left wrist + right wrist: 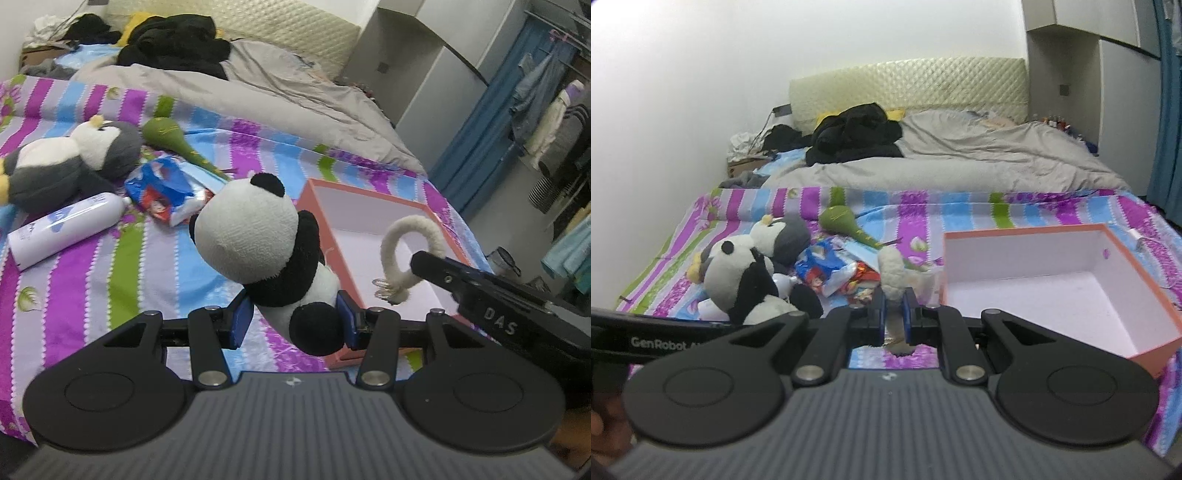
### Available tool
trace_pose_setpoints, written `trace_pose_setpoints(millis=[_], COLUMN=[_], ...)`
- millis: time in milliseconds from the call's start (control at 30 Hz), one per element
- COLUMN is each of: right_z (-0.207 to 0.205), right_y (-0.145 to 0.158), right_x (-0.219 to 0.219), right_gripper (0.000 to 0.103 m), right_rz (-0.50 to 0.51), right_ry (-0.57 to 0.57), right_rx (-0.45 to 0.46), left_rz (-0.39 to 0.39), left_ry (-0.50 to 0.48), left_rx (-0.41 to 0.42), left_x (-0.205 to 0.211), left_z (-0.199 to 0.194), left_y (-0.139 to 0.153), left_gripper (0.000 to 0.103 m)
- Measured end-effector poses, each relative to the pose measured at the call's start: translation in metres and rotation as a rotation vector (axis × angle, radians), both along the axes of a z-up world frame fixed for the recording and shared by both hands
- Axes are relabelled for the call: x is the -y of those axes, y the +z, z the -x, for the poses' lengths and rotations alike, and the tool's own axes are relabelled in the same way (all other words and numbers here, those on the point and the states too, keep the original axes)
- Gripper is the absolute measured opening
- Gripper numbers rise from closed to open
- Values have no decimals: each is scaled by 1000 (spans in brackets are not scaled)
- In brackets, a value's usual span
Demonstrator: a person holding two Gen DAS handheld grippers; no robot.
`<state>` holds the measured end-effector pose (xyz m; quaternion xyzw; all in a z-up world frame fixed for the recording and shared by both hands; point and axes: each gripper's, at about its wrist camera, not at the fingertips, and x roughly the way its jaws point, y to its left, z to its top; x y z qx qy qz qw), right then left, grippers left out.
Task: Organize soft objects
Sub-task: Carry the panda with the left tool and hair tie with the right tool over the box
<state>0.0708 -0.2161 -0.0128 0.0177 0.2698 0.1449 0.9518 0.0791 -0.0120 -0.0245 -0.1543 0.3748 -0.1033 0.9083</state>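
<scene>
My left gripper [293, 319] is shut on a black-and-white plush panda [255, 243], gripped low on its body and held above the striped bed sheet; the same panda [746, 277] shows at the left of the right wrist view. My right gripper [894, 317] is shut on a cream fuzzy ring [892, 277] with small metal rings; in the left wrist view that ring [406, 236] hangs over the orange box [314, 195]. The box [1027, 230] is open, white inside and empty. A grey-and-white plush penguin [74, 158] and a green plush toy [166, 134] lie on the sheet.
A white bottle [62, 229] and a blue-red snack wrapper [166, 192] lie near the penguin. A grey duvet [277, 92] and black clothes [177, 44] cover the bed's far half. A wardrobe and hanging clothes [546, 110] stand to the right.
</scene>
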Motion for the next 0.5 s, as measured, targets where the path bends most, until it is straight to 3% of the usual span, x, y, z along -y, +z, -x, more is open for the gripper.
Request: trace_pose_setpoints(millis=[300, 500], right_z=[9, 3], right_y=[-2, -10], right_x=[40, 64], right_gripper=[13, 13], right_rz=[-11, -34], right_ry=[-98, -159], right_rx=[-12, -31], left_rz=[41, 14], left_ry=[-96, -150], left_rx=[6, -4], left_x=[37, 64], left_z=[-5, -24], left_y=[4, 6], left_gripper=[54, 54])
